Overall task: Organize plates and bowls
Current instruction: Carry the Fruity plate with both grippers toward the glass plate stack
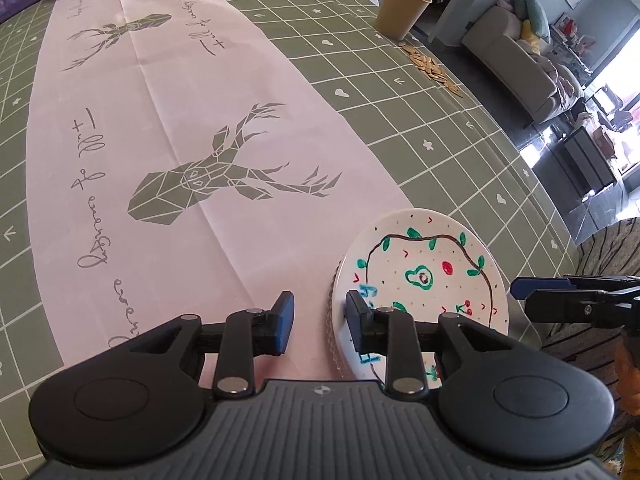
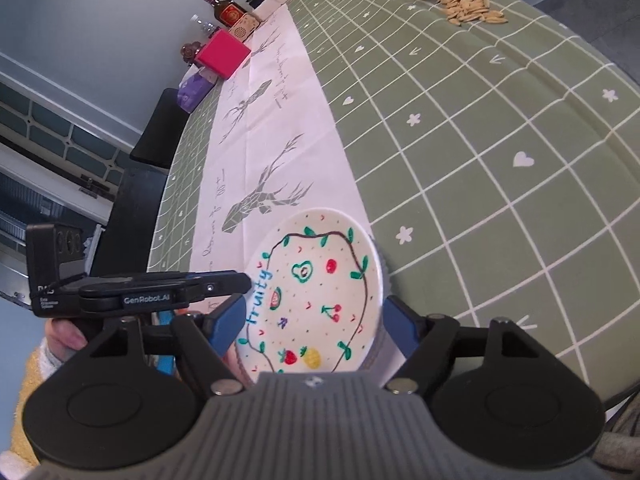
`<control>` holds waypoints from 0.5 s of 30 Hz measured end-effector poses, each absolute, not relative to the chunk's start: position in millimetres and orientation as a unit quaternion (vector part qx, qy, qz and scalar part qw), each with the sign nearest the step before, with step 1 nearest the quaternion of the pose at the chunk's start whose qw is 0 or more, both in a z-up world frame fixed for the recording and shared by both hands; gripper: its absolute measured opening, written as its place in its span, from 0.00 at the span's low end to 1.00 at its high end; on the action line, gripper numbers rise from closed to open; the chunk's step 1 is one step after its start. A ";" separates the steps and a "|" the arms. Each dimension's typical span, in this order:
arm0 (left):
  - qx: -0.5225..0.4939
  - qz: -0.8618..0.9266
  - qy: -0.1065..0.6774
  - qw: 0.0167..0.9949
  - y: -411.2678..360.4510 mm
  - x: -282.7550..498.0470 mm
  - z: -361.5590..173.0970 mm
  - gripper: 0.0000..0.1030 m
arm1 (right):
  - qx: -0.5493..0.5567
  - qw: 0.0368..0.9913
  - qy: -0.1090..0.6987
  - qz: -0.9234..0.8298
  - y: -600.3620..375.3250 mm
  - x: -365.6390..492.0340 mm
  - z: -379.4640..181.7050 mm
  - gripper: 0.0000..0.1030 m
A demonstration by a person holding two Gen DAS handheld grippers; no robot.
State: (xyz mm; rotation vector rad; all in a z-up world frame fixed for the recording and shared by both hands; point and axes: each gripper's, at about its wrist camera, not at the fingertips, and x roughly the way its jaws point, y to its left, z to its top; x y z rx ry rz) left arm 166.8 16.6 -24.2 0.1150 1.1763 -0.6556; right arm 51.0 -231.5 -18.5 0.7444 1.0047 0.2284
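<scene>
A white plate [image 1: 424, 268] painted with fruit and the word "Fruity" sits on a ridged clear dish near the table's front edge; it also shows in the right wrist view [image 2: 316, 292]. My left gripper [image 1: 320, 322] is open at the plate's left rim, its right finger over the rim, its left finger over the pink runner. My right gripper [image 2: 316, 328] is open with its blue fingers on either side of the plate and the dish under it. The right gripper also shows at the right edge of the left wrist view [image 1: 524, 294].
A pink deer-print runner [image 1: 192, 128] lies on the green checked tablecloth [image 1: 420, 92]. A yellow cup [image 1: 402, 10] and scattered seeds [image 1: 432, 66] lie far right. A pink box [image 2: 222, 54], a purple box, bottles and jars stand at the far end. A black chair [image 2: 156, 132] is at left.
</scene>
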 end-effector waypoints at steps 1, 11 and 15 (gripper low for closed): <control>0.056 -0.300 0.541 0.784 16.8 166.2 -23.3 0.36 | 0.342 0.809 0.467 0.103 -230.4 50.4 -17.2 0.73; 0.081 -0.307 0.437 0.842 11.6 138.2 6.0 0.63 | 0.269 0.842 0.460 0.083 -214.0 51.6 -15.8 0.79; 0.079 -0.310 0.399 0.860 10.7 125.2 20.2 0.66 | 0.226 0.864 0.443 0.079 -204.8 50.0 -9.4 0.85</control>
